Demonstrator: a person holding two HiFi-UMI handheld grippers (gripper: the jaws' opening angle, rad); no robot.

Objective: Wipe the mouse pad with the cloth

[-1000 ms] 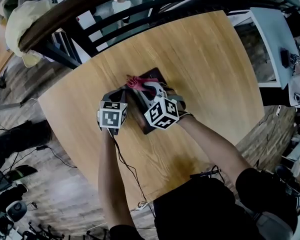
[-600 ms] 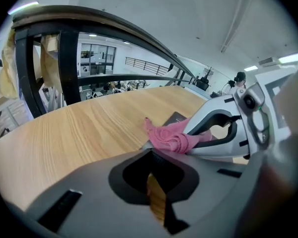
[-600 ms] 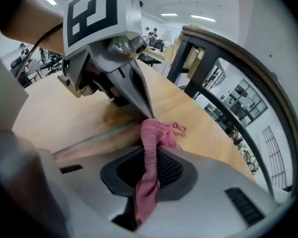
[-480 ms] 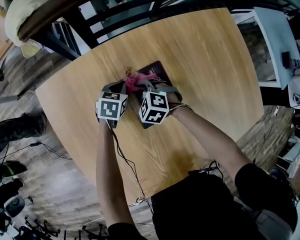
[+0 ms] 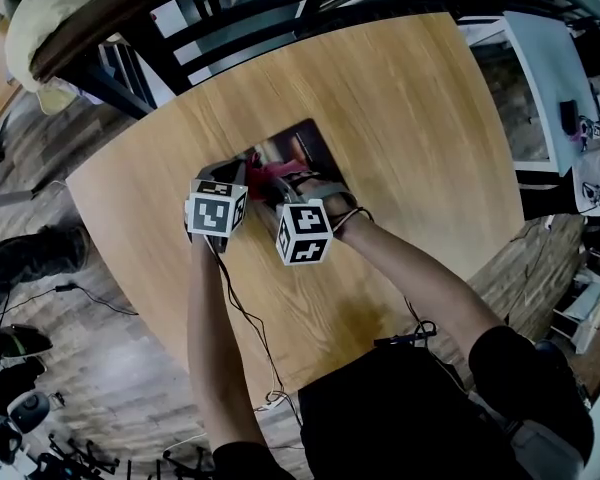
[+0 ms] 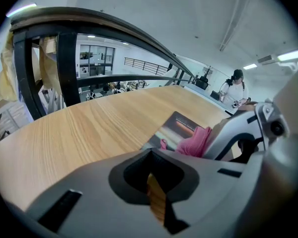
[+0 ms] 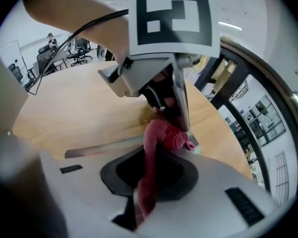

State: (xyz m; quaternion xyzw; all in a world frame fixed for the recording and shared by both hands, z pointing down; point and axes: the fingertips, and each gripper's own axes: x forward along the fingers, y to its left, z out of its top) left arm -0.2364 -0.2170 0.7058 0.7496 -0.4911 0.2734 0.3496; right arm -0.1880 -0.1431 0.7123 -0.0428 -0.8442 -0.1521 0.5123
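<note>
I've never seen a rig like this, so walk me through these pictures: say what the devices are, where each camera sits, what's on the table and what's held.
There is no robot here. A person holds a two-jaw gripper in each hand, and the marker cubes are part of the grippers. The head view looks down from the person's head. The other two cameras ride on the grippers and look along their jaws. On the wooden table lies a dark mouse pad. The right gripper is shut on a pink cloth at the pad. The left gripper is shut and empty, at the pad's left side.
</note>
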